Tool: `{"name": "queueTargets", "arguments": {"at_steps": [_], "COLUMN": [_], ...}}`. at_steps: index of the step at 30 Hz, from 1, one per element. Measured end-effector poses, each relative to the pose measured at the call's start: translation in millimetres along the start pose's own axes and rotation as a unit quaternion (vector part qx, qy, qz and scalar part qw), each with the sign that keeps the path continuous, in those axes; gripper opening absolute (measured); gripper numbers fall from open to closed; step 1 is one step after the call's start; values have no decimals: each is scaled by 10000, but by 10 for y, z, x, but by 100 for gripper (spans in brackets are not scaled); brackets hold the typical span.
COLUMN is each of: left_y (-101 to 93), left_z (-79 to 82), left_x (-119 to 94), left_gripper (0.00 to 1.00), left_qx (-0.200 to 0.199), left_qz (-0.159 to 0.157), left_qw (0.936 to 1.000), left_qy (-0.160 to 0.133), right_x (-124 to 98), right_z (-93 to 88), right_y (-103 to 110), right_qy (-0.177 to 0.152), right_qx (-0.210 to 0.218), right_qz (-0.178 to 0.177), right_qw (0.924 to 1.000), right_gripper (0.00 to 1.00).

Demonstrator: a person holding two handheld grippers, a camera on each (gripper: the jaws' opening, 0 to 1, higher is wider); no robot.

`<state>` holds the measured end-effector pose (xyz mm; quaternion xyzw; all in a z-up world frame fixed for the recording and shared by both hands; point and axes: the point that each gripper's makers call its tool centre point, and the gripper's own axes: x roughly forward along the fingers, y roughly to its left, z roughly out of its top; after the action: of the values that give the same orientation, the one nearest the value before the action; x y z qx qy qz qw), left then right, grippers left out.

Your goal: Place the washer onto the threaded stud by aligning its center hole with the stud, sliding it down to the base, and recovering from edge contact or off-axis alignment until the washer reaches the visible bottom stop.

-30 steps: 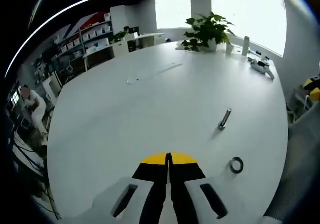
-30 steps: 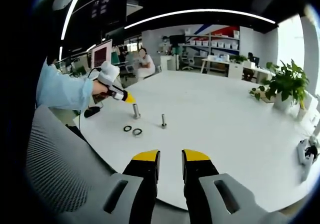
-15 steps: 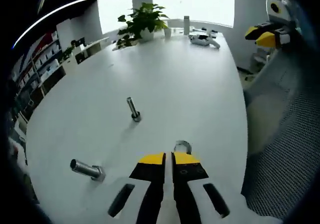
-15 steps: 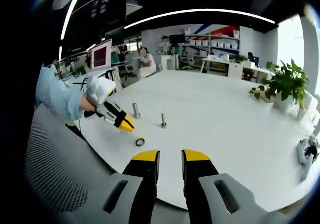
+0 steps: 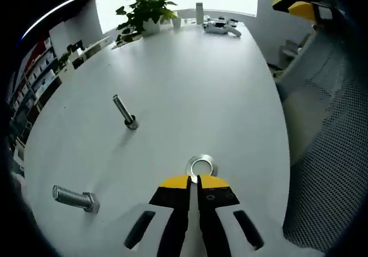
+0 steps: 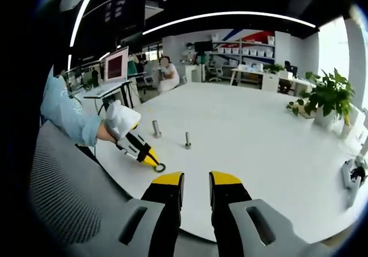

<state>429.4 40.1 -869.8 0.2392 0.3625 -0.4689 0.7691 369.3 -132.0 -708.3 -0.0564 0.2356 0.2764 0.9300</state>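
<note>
From my left gripper view, the yellow-tipped jaws are pressed together, their tips right at the near edge of the washer. I cannot tell whether they pinch its rim or only touch it. The washer lies on the white table, not on any stud.

Taking the washer as my landmark: the slim stud stands upright on its base, well apart from the washer, farther out and to the left in this view. A thicker bolt is to the left of the washer and nearer to me; whether it stands or lies is hard to read through the lens. Far beyond the washer, at the table's far edge, sits a potted plant.

In the right gripper view, my right gripper hangs over the table's near edge with its jaws spread and nothing between them. There I see the left gripper held in a hand, tips at the washer. Beyond the washer stand the bolt and the stud, both apart from it. A grey mesh chair back is to the left of the washer.
</note>
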Motion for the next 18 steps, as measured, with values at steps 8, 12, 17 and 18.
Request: {"name": "queueTargets", "arguments": {"at_steps": [8,12,17,18], "left_y": [11,18,63,68], "left_z": [-2,1,119,116], "left_x": [0,0,-11,3], "left_gripper": [2,2,2,3], "left_qx": [-40,-45,-57,-25], "left_qz": [7,30,128,139], "left_qw": [10000,10000,9997,9997], "left_qy": [1,10,-211,-188], "right_x": [-3,-8,-8,-7], "right_z": [0,-7,-4,-3], "right_y": [4,-4,-1,-1], "right_qy": [0,-8,-14,-14], "right_qx": [-5,0,2,3], "right_qz": [7,1,-2,-2], "right_qw": [10000,10000,10000,10000], "right_gripper": [20,20,20,20]}}
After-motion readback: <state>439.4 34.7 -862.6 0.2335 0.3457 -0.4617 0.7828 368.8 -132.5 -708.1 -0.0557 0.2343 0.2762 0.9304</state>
